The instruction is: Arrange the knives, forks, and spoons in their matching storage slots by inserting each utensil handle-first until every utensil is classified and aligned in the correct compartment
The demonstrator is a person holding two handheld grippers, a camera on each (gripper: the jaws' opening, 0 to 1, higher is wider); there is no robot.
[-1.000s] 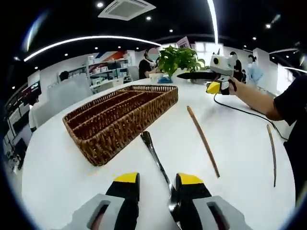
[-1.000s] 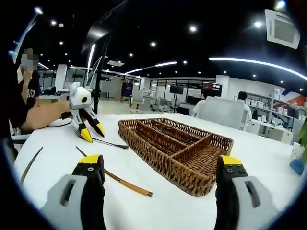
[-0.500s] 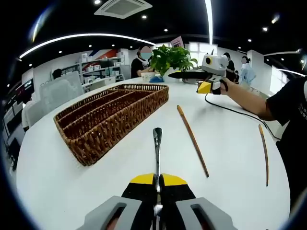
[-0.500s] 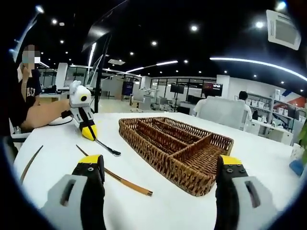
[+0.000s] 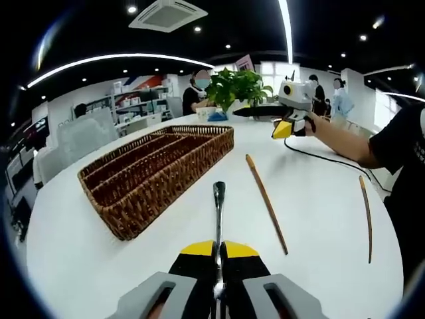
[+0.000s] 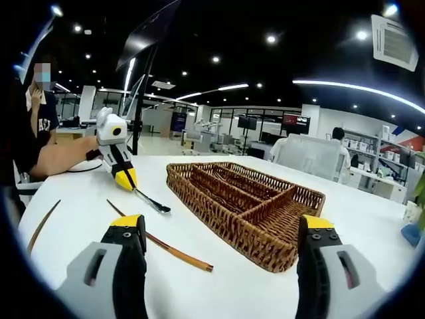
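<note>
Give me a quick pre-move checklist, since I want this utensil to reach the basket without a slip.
1. Left claw shut on the metal utensil: ok.
2. Handle end pointing forward, away from the claw: ok.
3. Which kind of utensil it is, head hidden between the jaws: cannot tell.
4. Wicker basket slots free to receive it: ok.
5. Right claw open and holding nothing: ok.
6. Wooden chopstick lying apart from the held utensil: ok.

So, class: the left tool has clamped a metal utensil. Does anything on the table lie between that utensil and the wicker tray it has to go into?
Nothing visible does. The left tool holds the utensil, and only bare white table lies between it and the wicker tray. The brown stick lies on the utensil's other side, away from the tray.
</note>
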